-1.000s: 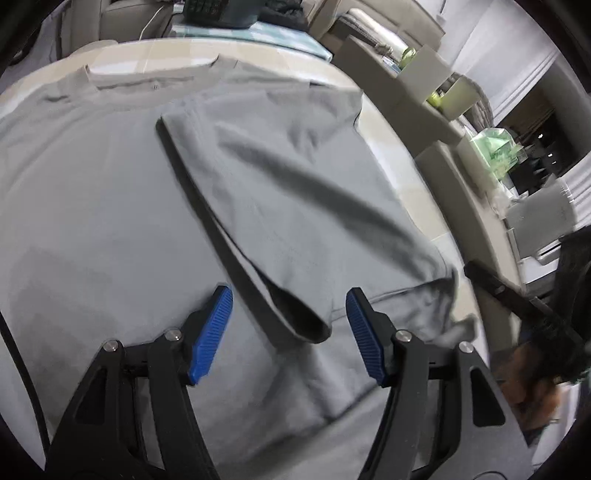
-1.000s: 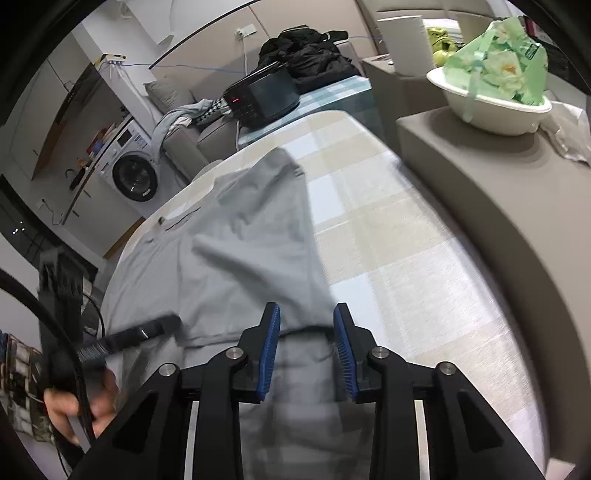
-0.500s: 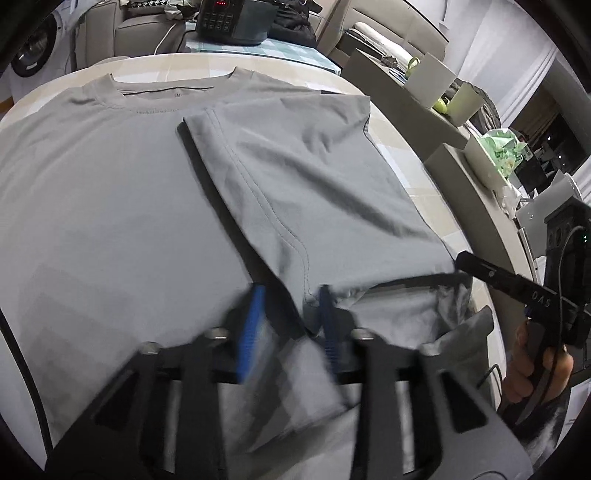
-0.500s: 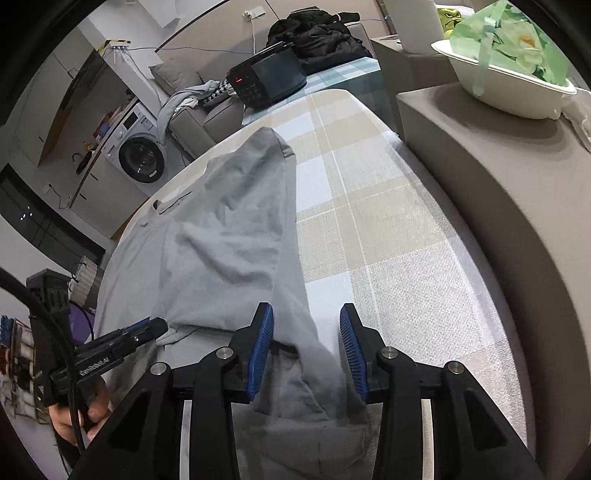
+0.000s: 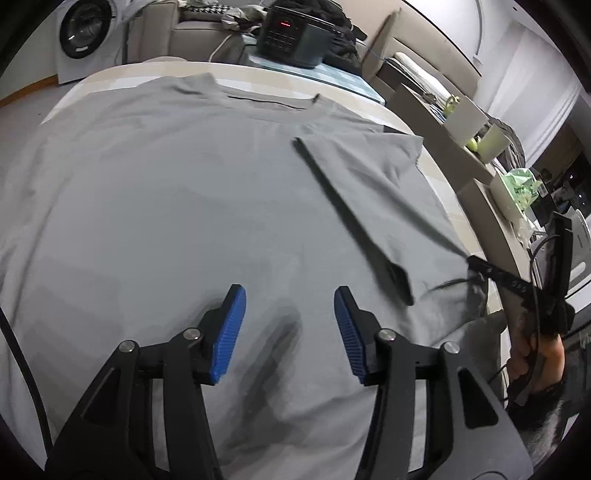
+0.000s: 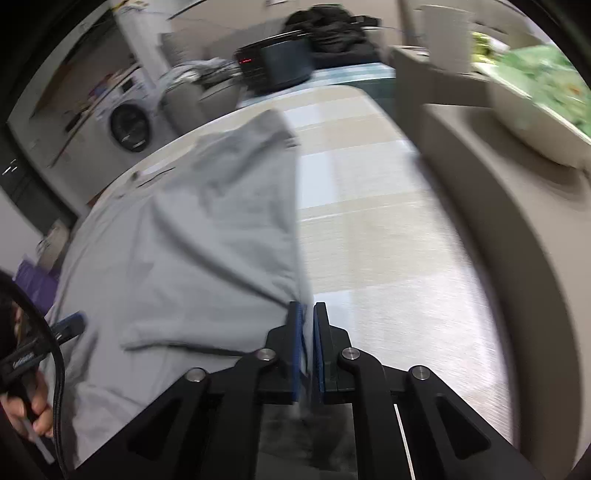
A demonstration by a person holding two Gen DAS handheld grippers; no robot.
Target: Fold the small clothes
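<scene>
A grey T-shirt (image 5: 192, 206) lies spread on the table, neck hole far from me, with its right side folded inward as a flap (image 5: 373, 184). My left gripper (image 5: 290, 306) is open and empty, hovering over the lower middle of the shirt. In the right wrist view the shirt (image 6: 192, 258) lies left of centre, and my right gripper (image 6: 308, 317) is shut on the shirt's right edge near the hem. The right gripper also shows in the left wrist view (image 5: 476, 264) at the shirt's right edge.
The checked tablecloth (image 6: 388, 240) lies bare to the right of the shirt. A beige counter (image 6: 517, 221) with a white bowl (image 6: 535, 122) borders the table on the right. A dark appliance (image 5: 291, 40) and a washing machine (image 5: 79, 29) stand beyond the far edge.
My left gripper closed near the folded flap's corner, then opened and moved left over the shirt's middle. My right gripper closed on the shirt's right edge.
</scene>
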